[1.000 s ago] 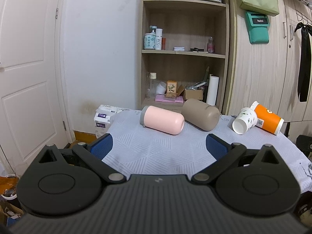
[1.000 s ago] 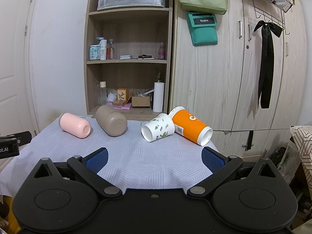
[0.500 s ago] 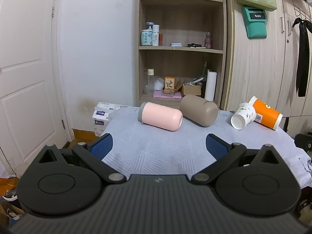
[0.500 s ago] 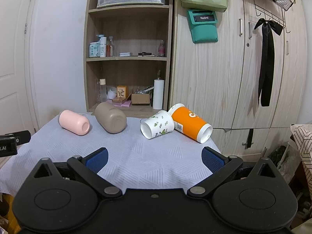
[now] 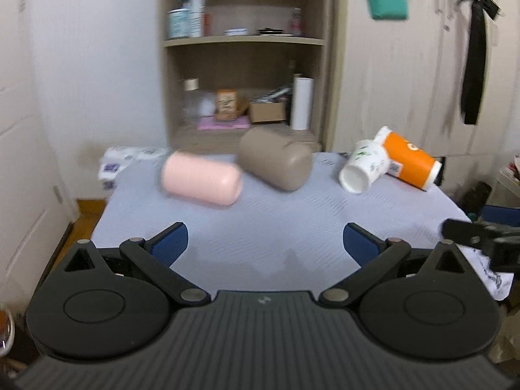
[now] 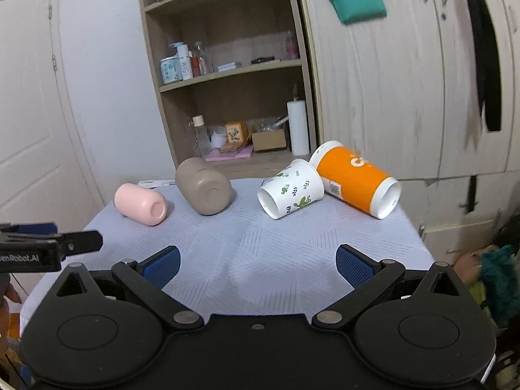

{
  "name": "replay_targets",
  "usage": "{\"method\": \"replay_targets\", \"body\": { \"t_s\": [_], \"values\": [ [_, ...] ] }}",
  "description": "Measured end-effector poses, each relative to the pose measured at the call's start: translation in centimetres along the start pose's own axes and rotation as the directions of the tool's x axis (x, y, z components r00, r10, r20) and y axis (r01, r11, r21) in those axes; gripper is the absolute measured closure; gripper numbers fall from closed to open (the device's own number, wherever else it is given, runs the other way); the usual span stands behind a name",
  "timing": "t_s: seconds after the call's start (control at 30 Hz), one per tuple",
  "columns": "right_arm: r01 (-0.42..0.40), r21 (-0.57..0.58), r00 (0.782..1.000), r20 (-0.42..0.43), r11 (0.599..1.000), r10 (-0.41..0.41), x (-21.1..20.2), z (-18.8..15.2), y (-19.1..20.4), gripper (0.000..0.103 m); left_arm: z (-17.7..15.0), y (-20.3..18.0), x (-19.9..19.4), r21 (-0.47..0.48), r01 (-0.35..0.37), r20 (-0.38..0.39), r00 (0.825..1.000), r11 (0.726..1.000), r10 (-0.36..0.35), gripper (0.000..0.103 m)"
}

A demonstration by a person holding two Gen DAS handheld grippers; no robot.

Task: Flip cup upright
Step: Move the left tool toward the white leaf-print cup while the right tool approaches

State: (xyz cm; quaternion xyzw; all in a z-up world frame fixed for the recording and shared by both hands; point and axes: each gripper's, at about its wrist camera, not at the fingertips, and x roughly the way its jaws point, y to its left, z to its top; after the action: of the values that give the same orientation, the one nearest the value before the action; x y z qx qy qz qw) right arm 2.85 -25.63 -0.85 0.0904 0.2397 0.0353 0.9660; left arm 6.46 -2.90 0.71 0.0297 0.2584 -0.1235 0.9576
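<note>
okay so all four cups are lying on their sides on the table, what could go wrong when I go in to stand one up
The leaf-print cup seems to lean on the orange cup; lifting either may send the other rolling, and the orange cup's mouth is near the table edge. The pink cup and taupe cup are smooth and round, so they could slip.

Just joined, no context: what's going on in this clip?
A person holds two tongs over a table covered with a pale cloth. Four cups lie on their sides: pink cup, taupe cup, leaf-print cup and orange cup. The leaf-print and orange cups touch. The left tongs and right tongs are both open and empty, short of the cups. Nothing is gripped or flipped upright yet.
</note>
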Motion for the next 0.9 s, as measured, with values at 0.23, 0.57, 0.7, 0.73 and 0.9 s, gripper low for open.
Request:
{"method": "replay_targets", "body": {
  "t_s": [0.23, 0.57, 0.7, 0.73, 0.9],
  "values": [
    [-0.065, 0.048, 0.996, -0.057, 0.997, 0.068, 4.1, 0.9, -2.0, 0.0, 4.7, -3.1, 4.3, 0.089, 0.123, -0.063, 0.991, 0.988, -0.118, 0.0],
    [-0.064, 0.05, 0.996, -0.067, 0.997, 0.067, 7.7, 1.2, -3.9, 0.0, 8.7, -8.0, 11.7, 0.193, 0.255, -0.126, 0.964, 0.948, -0.233, 0.003],
    [-0.053, 0.062, 0.995, -0.08, 0.997, 0.058, 9.2, 2.1, -5.2, 0.0, 9.9, -9.6, 14.9, 0.217, 0.311, -0.166, 0.946, 0.925, -0.279, 0.004],
    [-0.049, 0.058, 0.995, -0.081, 0.997, 0.054, 9.5, 2.2, -5.4, 0.0, 10.1, -9.8, 15.6, 0.205, 0.333, -0.177, 0.937, 0.92, -0.3, 0.004],
    [-0.005, -0.015, 0.997, -0.075, 1.0, 0.003, 10.1, 2.3, -5.8, 0.0, 10.5, -11.2, 18.2, 0.279, 0.356, -0.18, 0.932, 0.892, -0.315, 0.008]
  ]
}}
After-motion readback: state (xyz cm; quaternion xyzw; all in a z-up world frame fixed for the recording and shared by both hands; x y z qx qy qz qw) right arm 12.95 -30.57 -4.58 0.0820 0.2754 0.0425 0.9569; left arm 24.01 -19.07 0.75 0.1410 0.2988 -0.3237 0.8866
